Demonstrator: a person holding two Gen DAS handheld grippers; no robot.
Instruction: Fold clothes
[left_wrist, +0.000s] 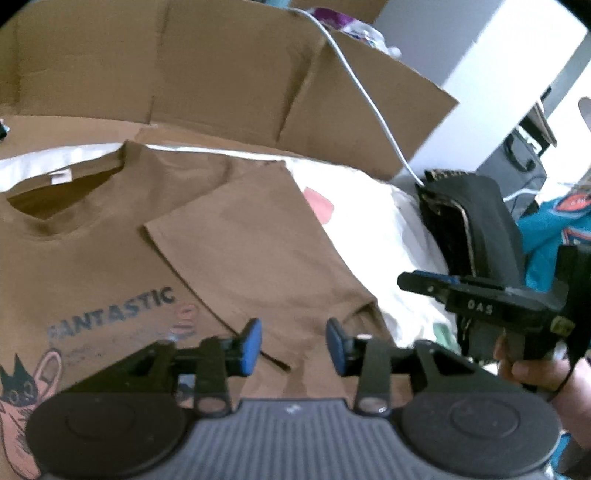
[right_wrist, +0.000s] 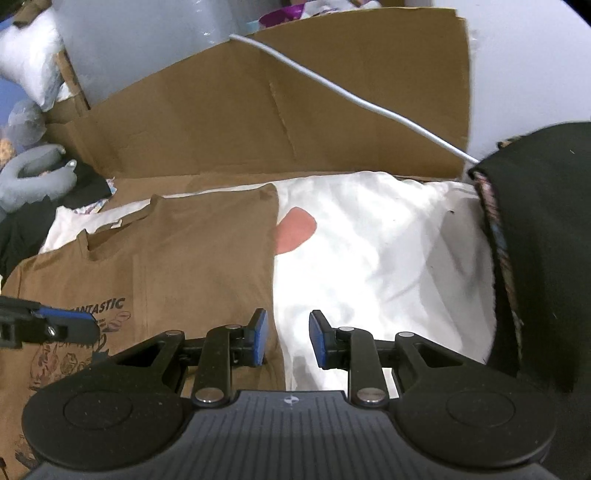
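A brown T-shirt (left_wrist: 110, 258) printed with "FANTASTIC" and a cartoon lies flat, front up, on a white cloth (left_wrist: 399, 236). Its right sleeve (left_wrist: 240, 240) is folded in over the chest. My left gripper (left_wrist: 293, 345) hovers above the shirt's right side, open, with nothing between its blue pads. My right gripper (right_wrist: 286, 339) is over the shirt's right edge (right_wrist: 273, 280), where brown meets the white cloth (right_wrist: 369, 240); it is open and holds nothing. In the left wrist view the right gripper (left_wrist: 417, 282) shows side-on, held by a hand (left_wrist: 524, 365). The left gripper's finger (right_wrist: 55, 321) enters the right wrist view at the left edge.
Flattened cardboard (left_wrist: 221, 74) stands behind the cloth, and a white cable (right_wrist: 351, 99) crosses it. A stack of dark folded garments (right_wrist: 535, 240) sits at the right, with teal fabric (left_wrist: 546, 240) beyond it. A grey plush toy (right_wrist: 33, 173) and dark clothes lie at the far left.
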